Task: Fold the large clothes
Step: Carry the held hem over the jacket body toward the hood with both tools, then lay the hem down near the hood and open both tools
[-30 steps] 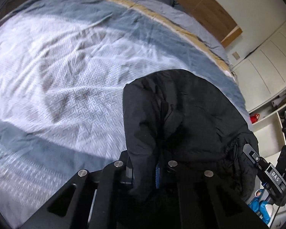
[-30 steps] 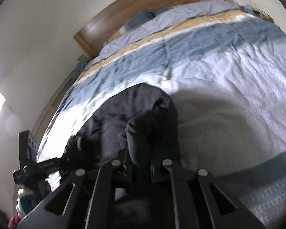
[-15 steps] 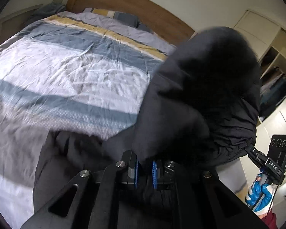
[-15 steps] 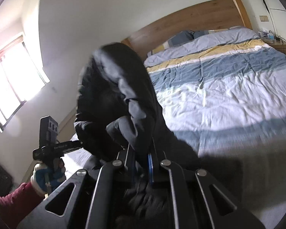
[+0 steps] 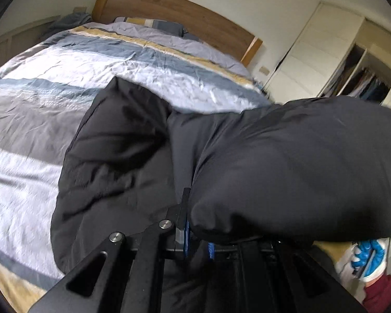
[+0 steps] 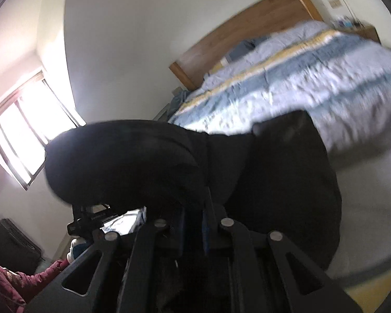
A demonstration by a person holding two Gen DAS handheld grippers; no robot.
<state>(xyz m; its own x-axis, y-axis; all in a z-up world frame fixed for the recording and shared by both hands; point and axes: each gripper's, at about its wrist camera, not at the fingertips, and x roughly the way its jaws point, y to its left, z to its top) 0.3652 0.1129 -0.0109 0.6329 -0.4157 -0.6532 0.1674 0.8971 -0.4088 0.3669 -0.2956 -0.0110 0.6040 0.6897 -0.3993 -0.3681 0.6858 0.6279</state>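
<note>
Daylight floods through the window at the left of the right wrist view, blown out to white glare; the striped bedspread at upper right smears with motion blur. The left wrist view is evenly lit and sharper. Fisheye bending and dark vignetting ring both frames.
</note>
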